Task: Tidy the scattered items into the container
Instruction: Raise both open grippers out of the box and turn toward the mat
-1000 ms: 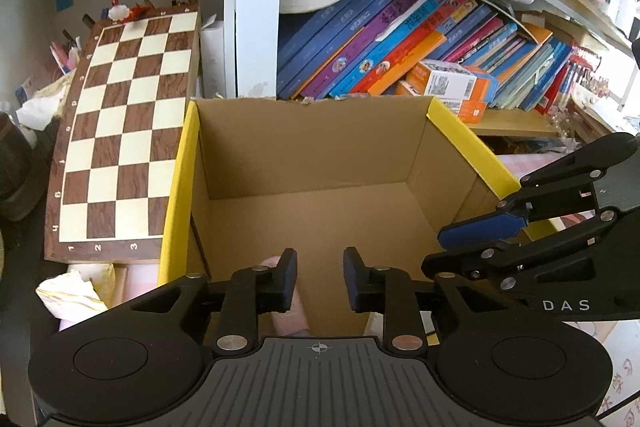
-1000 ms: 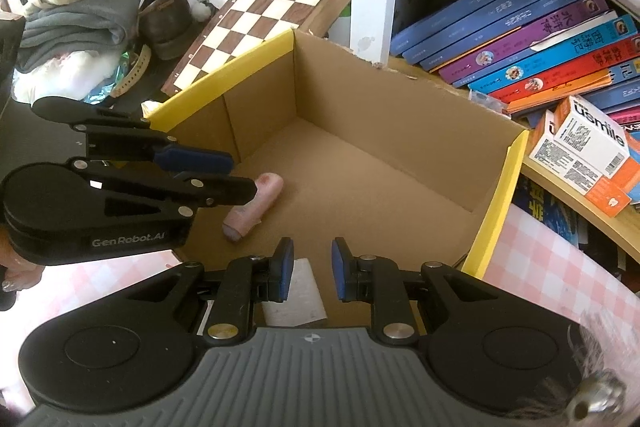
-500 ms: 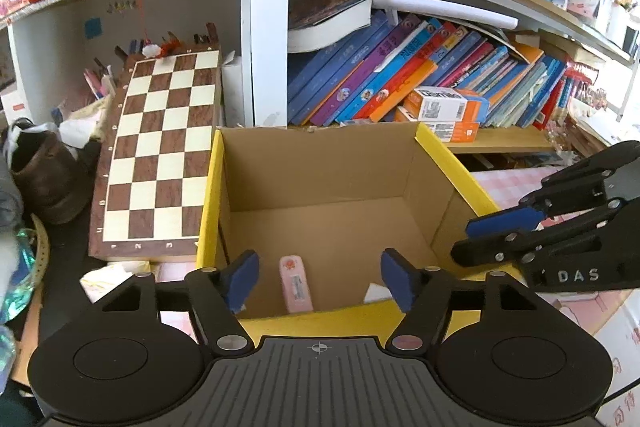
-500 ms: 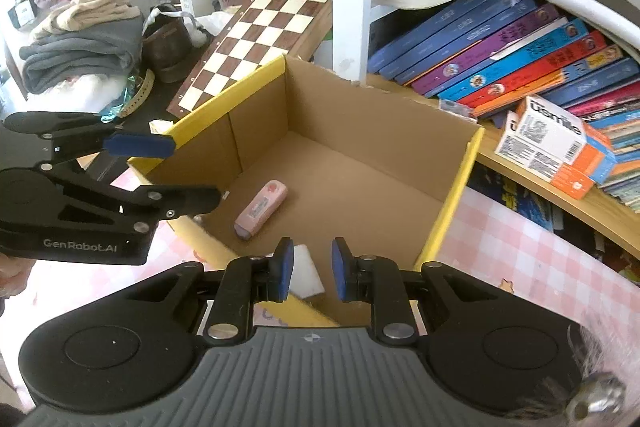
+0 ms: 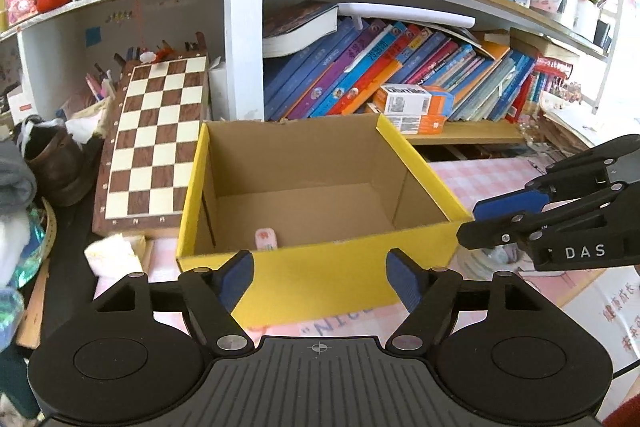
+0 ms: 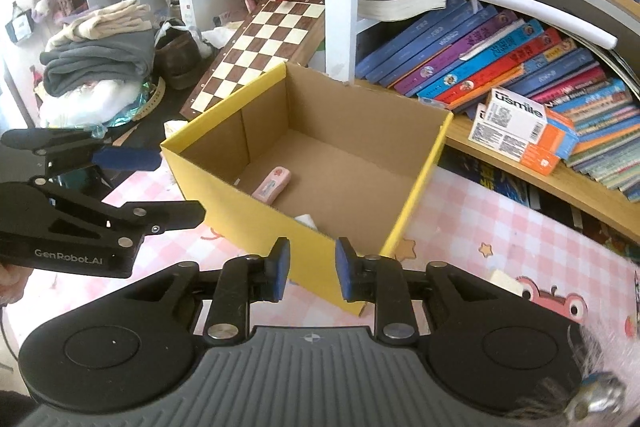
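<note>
A yellow cardboard box [image 5: 320, 271] stands open on the pink checked tablecloth; it also shows in the right wrist view [image 6: 224, 183]. Inside lie a pink eraser-like item [image 6: 272, 183], also visible in the left wrist view [image 5: 265, 239], and a white item [image 6: 307, 219]. My left gripper [image 5: 319, 277] is wide open and empty, in front of the box's near wall. My right gripper [image 6: 309, 269] is open a little and empty, near the box's front corner. A small white item [image 6: 506, 281] lies on the cloth right of the box.
A chessboard [image 5: 156, 143] leans behind the box on the left. A shelf of leaning books [image 5: 380, 75] and an orange-white carton [image 6: 520, 131] are behind it. Folded clothes [image 6: 100, 63] and a shoe [image 5: 56, 167] lie at the left.
Both grippers pulled back out of the box and away from it. The left gripper opened wide, leaving the pink item in the box. The right gripper opened slightly.
</note>
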